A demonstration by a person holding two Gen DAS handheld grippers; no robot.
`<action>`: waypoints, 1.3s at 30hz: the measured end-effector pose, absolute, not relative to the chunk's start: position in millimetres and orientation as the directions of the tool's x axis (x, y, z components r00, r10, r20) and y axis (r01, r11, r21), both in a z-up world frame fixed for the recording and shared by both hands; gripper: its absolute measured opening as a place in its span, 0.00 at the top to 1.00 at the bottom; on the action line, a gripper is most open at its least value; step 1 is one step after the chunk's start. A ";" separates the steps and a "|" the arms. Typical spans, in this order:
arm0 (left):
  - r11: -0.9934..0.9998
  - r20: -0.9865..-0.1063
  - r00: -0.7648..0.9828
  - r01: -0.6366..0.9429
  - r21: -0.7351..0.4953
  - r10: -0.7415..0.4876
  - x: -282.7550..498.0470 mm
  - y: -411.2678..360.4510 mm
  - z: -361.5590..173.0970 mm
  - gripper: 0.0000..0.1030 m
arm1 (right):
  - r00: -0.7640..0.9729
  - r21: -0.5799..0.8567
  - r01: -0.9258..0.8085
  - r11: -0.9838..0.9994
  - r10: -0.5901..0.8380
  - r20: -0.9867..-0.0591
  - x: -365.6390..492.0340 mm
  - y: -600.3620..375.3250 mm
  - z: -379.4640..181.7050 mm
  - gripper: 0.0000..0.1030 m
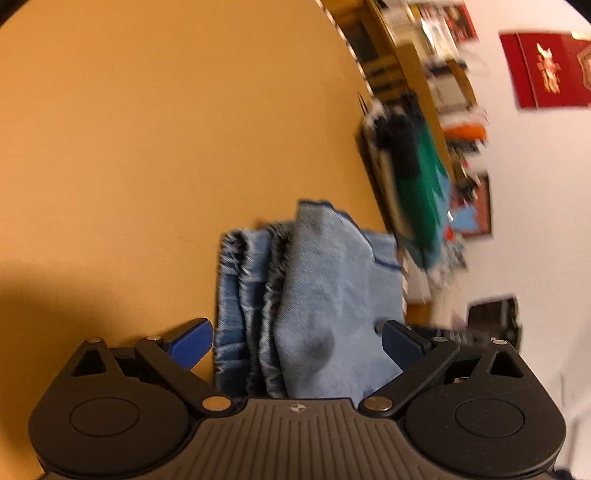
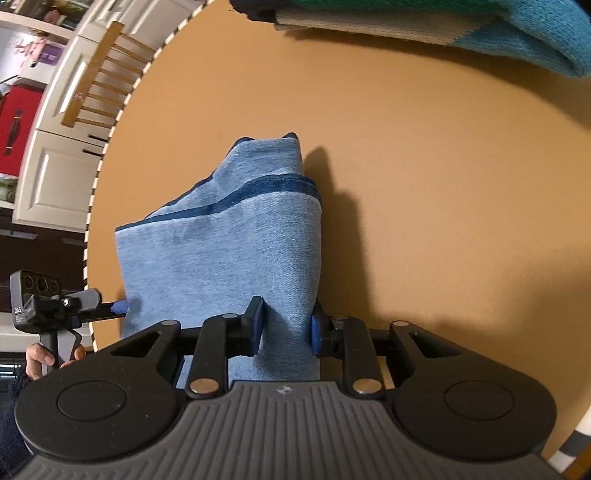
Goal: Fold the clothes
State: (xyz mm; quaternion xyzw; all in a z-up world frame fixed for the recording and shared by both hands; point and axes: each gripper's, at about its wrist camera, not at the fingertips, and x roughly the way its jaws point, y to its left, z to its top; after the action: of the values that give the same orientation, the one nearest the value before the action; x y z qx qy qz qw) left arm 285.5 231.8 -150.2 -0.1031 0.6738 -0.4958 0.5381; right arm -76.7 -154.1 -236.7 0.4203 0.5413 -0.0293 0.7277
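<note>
The blue cloth point(image 2: 221, 258) lies on the round orange table point(image 2: 443, 184), already doubled over, with its dark blue hem showing on top. It sits well away from the green and blue sweater point(image 2: 535, 33), which lies near the table's far edge, so the two do not get mixed up.

The right gripper point(image 2: 286, 328) pinches the near edge of the blue cloth. Its blue fingers point(image 2: 257, 325) press in from both sides and the cloth bunches up between them. It holds tight so that the edge cannot slip.

The left gripper point(image 1: 295, 341) has its fingers point(image 1: 190, 341) spread wide apart, with the cloth's crinkly folds between them, and they do not seem to squeeze it. From the right gripper's camera, a hand point(image 2: 40, 360) holds that gripper at the cloth's other side. I think the fold is partly made.
</note>
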 end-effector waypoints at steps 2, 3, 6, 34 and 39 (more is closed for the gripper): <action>0.468 -0.621 -0.441 0.412 -0.782 -0.648 288.0 229.1 -149.6 0.09 | 0.394 0.567 0.510 0.647 0.410 -0.823 -73.7 -152.9 -236.2 0.75; 0.459 -0.620 -0.461 0.420 -0.783 -0.635 289.2 227.7 -149.3 0.11 | 0.385 0.560 0.515 0.650 0.408 -0.828 -72.4 -152.2 -236.2 0.75; 0.429 -0.615 -0.519 0.443 -0.787 -0.593 292.9 223.6 -148.4 0.12 | 0.366 0.546 0.529 0.649 0.406 -0.837 -69.7 -151.6 -236.5 0.74; 0.224 -0.515 -0.661 0.477 -0.850 -0.546 303.0 235.9 -148.8 0.17 | 0.344 0.562 0.584 0.586 0.448 -0.825 -57.9 -151.5 -250.6 0.71; 0.240 -0.494 -0.641 0.445 -0.863 -0.588 298.6 237.2 -146.2 0.09 | 0.351 0.575 0.595 0.561 0.462 -0.814 -58.0 -152.5 -255.9 0.70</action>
State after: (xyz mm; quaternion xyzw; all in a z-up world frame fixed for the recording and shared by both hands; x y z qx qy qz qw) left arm 298.6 237.2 -146.2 -0.0538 0.6659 -0.6140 0.4205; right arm -58.0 -152.5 -255.9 0.4658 0.5674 -0.0493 0.6773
